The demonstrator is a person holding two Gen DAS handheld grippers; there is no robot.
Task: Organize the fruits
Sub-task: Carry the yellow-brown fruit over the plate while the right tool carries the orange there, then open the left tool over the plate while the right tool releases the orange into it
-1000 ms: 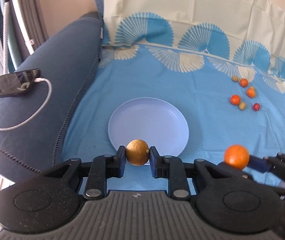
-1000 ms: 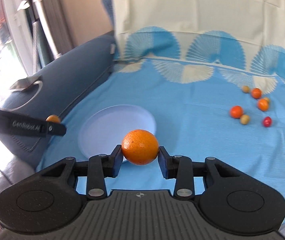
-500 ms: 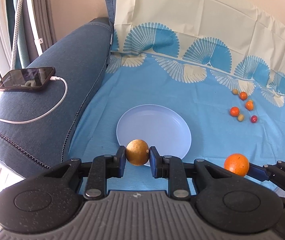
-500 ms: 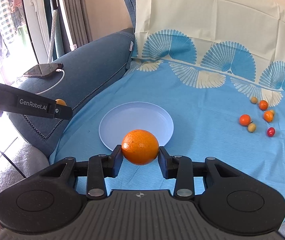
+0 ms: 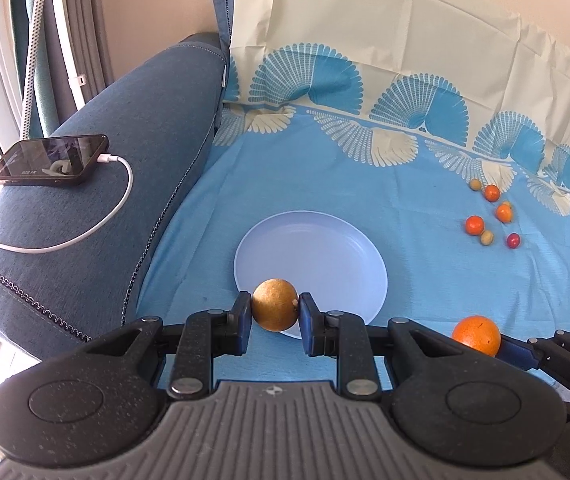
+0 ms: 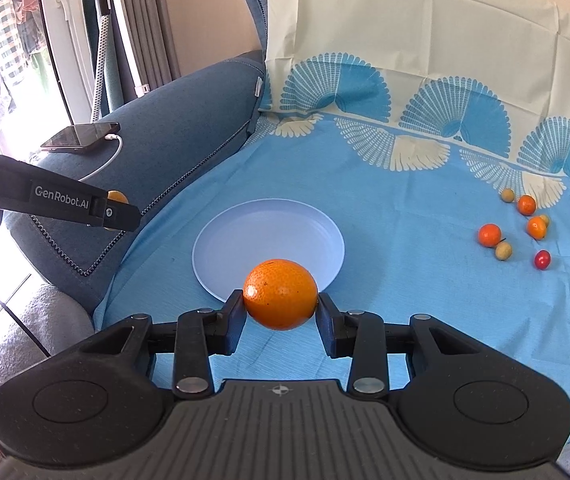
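left wrist view: the left gripper (image 5: 275, 312) pinched a brown-gold round fruit (image 5: 274, 310) above the near rim of a pale plate (image 5: 337, 248). right wrist view: the right gripper (image 6: 281, 306) clamped an orange (image 6: 280, 299) over the plate's near edge. farther right, small fruits (image 6: 515, 232) lay scattered on the blue sheet (image 6: 405, 184).
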